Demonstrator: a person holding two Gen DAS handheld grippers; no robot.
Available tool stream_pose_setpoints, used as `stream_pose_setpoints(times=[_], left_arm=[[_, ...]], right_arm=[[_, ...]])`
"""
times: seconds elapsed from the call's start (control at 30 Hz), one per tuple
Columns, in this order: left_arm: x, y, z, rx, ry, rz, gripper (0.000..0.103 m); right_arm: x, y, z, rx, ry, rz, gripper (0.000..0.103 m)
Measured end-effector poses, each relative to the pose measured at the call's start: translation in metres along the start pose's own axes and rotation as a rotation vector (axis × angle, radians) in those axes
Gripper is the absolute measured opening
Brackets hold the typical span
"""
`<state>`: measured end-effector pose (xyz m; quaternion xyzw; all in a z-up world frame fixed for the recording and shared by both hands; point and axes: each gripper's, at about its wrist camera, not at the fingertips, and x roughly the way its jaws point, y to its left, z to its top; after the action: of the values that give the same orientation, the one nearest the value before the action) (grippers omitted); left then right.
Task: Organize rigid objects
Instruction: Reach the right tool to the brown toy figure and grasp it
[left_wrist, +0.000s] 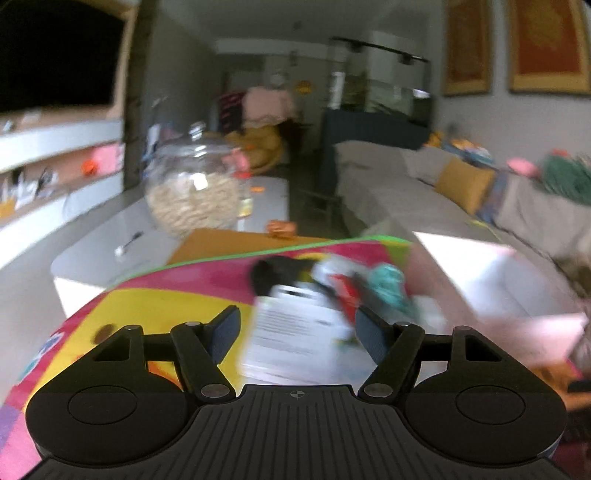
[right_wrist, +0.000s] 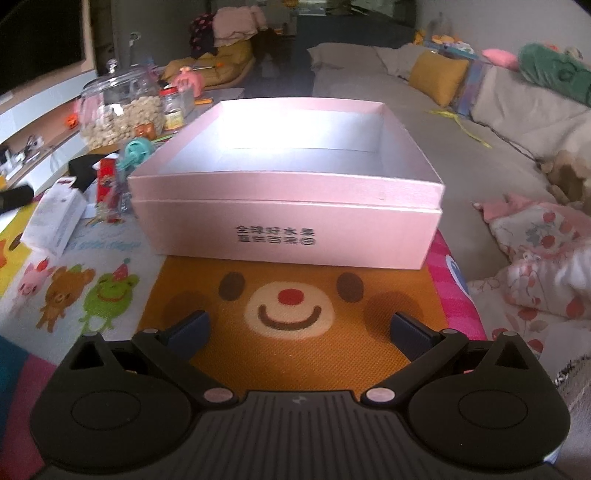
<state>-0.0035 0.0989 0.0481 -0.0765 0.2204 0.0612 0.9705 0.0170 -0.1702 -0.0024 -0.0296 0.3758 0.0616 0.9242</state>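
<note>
Pink box (right_wrist: 284, 206), ahead of right hand-held gripper (right_wrist: 299, 332)

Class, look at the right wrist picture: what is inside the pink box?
The pink box shows only a bare pale floor and inner walls. Its near wall hides the front strip of the floor, so anything lying there cannot be seen.

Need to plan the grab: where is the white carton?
In the right wrist view the white carton lies on the mat's left side, left of the pink box, beside the red packet.
</note>
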Motion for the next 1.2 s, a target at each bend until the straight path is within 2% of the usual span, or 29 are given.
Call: stream_pose_setpoints(times=[0.07, 0.13, 0.23, 0.3, 0.37, 0.43, 0.47, 0.5, 0.57, 0.7, 0.8, 0.93, 0.97, 1.07, 1.1, 1.2], left_arm=[[0.006, 0.023, 0.009, -0.053, 0.011, 0.008, 0.074], [0.007, 0.041, 0.018, -0.093, 0.003, 0.009, 0.074], [0.008, 0.066, 0.03, -0.13, -0.025, 0.007, 0.074], [0.008, 0.081, 0.036, -0.149, -0.042, -0.002, 0.074], [0.011, 0.098, 0.041, -0.174, -0.058, -0.015, 0.074], [0.014, 0.116, 0.044, -0.209, -0.064, -0.035, 0.073], [0.017, 0.124, 0.045, -0.233, -0.061, -0.053, 0.073], [0.019, 0.133, 0.045, -0.254, -0.058, -0.069, 0.073], [0.025, 0.149, 0.044, -0.287, -0.049, -0.087, 0.073], [0.033, 0.168, 0.038, -0.329, -0.034, -0.097, 0.073], [0.036, 0.175, 0.034, -0.351, -0.028, -0.112, 0.073], [0.042, 0.176, 0.033, -0.363, -0.01, -0.133, 0.073], [0.043, 0.176, 0.032, -0.361, -0.003, -0.136, 0.073], [0.046, 0.173, 0.032, -0.346, 0.015, -0.134, 0.073], [0.046, 0.172, 0.032, -0.343, 0.016, -0.131, 0.073], [0.043, 0.17, 0.033, -0.34, 0.009, -0.126, 0.073]], right_arm=[[-0.005, 0.008, 0.008, -0.03, -0.001, 0.044, 0.092], [-0.016, 0.019, 0.024, -0.031, -0.043, 0.087, 0.092], [-0.037, 0.047, 0.07, -0.035, -0.167, 0.145, 0.092], [-0.036, 0.069, 0.116, 0.005, -0.195, 0.208, 0.092], [-0.015, 0.094, 0.169, 0.015, -0.144, 0.283, 0.092], [0.02, 0.124, 0.216, -0.027, -0.078, 0.344, 0.091], [0.045, 0.141, 0.239, -0.051, -0.033, 0.357, 0.091], [0.063, 0.152, 0.254, -0.066, 0.002, 0.363, 0.086], [0.113, 0.178, 0.281, -0.083, 0.088, 0.335, 0.079], [0.184, 0.211, 0.303, -0.088, 0.177, 0.309, 0.074], [0.22, 0.226, 0.312, -0.091, 0.209, 0.301, 0.074], [0.263, 0.247, 0.315, -0.136, 0.208, 0.224, 0.074], [0.272, 0.251, 0.312, -0.148, 0.216, 0.213, 0.072], [0.296, 0.263, 0.309, -0.154, 0.279, 0.233, 0.049], [0.293, 0.265, 0.307, -0.171, 0.258, 0.222, 0.037], [0.275, 0.266, 0.301, -0.231, 0.267, 0.232, 0.036]])
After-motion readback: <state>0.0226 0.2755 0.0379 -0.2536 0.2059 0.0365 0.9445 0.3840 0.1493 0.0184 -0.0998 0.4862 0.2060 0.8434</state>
